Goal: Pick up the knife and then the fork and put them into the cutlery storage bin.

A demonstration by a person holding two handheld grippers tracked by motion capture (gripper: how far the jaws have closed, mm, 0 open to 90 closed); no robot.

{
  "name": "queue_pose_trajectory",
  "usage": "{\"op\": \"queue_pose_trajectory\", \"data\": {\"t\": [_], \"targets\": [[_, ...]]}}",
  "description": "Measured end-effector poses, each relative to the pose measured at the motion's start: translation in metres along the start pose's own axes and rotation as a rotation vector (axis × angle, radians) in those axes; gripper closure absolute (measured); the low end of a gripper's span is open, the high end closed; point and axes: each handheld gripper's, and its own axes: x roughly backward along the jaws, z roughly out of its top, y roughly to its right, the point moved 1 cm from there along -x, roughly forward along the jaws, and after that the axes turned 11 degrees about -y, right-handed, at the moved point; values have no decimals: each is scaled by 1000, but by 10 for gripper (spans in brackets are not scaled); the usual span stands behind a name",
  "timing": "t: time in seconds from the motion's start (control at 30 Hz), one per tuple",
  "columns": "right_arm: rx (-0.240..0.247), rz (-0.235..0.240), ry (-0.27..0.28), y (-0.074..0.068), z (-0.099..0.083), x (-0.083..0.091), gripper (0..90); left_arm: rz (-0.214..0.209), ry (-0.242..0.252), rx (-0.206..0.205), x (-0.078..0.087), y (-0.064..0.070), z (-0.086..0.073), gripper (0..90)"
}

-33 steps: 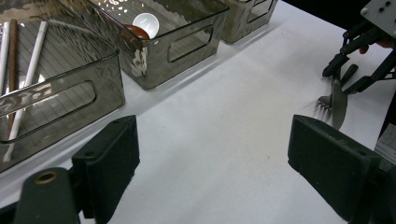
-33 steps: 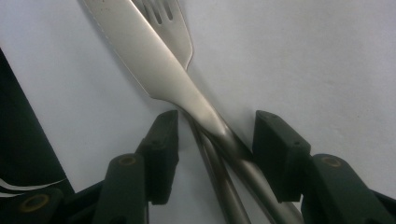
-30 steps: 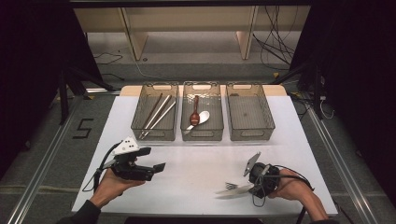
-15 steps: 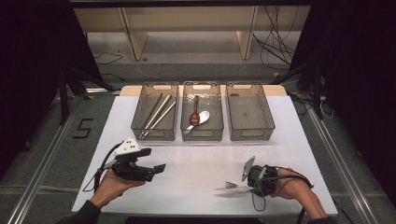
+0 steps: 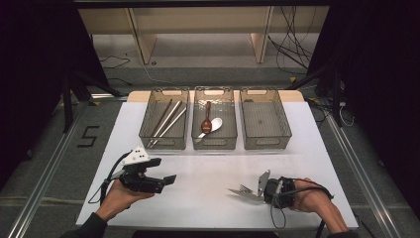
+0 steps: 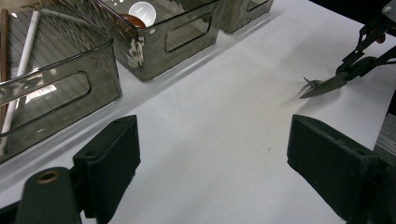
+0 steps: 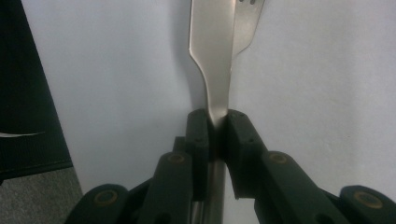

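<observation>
Sorting of cutlery into bins is judged to be under way, at the pick-up step. A fork [image 5: 242, 191] is pinched by its handle between the closed jaws of the right gripper [image 5: 262, 191], low at lower right of the high view, tines toward frame left, over the white table [image 5: 208, 208]. The left gripper [image 5: 166, 181], lower left, is held spread and empty. Next, the fork would likely need carrying up-frame to the empty right bin [image 5: 265, 124] and releasing there.
</observation>
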Motion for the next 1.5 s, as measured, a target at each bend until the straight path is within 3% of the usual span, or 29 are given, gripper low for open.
{"op": "queue_pose_trajectory", "data": {"t": [0.4,0.6,0.97,1.13,1.3,1.5], "targets": [[-29,-11,46,0,-2,9,811,4,-2,-4,0,0,0,165],[-85,-27,74,2,-2,16,812,5,3,-2,0,-1,0,166],[-258,-11,156,15,-10,26,812,9,16,5,2,-2,0,166],[-350,8,223,25,-19,35,812,10,30,7,3,-3,0,165],[-434,-2,260,38,-28,37,812,9,51,11,4,-4,0,166],[-472,-12,297,50,-31,43,812,7,74,16,6,-5,0,164]]}}
